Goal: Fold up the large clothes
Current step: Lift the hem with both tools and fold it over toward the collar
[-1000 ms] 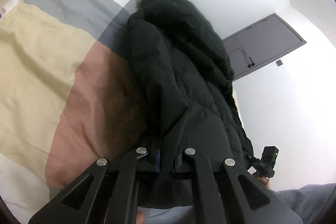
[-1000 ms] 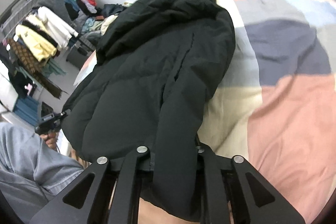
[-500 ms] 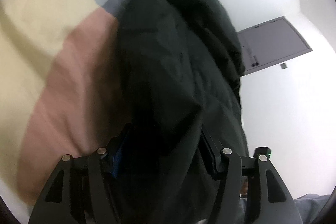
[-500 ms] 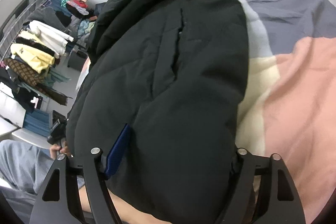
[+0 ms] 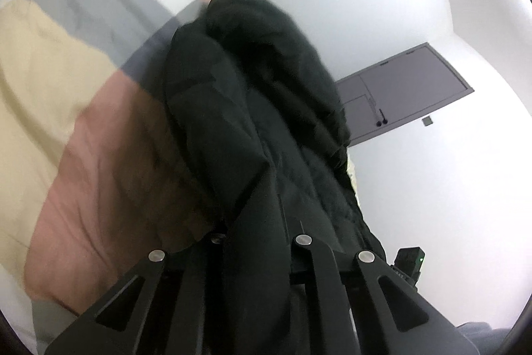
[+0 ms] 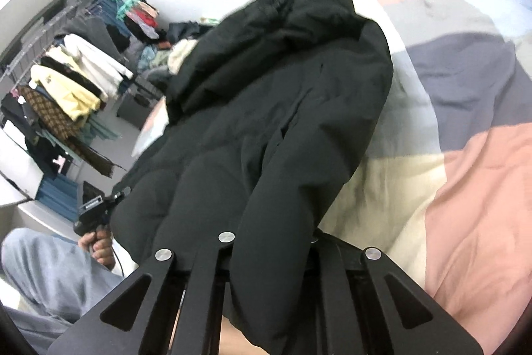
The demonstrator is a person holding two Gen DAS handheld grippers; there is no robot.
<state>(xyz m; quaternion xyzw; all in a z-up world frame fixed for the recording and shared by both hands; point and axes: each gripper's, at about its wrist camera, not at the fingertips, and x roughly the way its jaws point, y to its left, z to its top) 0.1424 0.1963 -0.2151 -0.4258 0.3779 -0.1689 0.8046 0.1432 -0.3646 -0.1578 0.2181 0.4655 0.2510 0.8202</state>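
Bed with colour-block quilt (image 6: 465,188) under bulky black padded jacket (image 6: 282,108); jacket's long axis runs away from both grippers, hood end far. Left gripper (image 5: 259,242) clamped on hem fabric. Right gripper (image 6: 269,238) clamped on hem likewise.

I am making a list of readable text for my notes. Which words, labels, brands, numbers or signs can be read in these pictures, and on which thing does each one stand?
No text can be read in either view.
Small white mark on the other handheld device, right wrist view: too small and blurred to read.
Black coat, patchwork bed cover, grey door, hanging clothes on the rack: no lettering visible.
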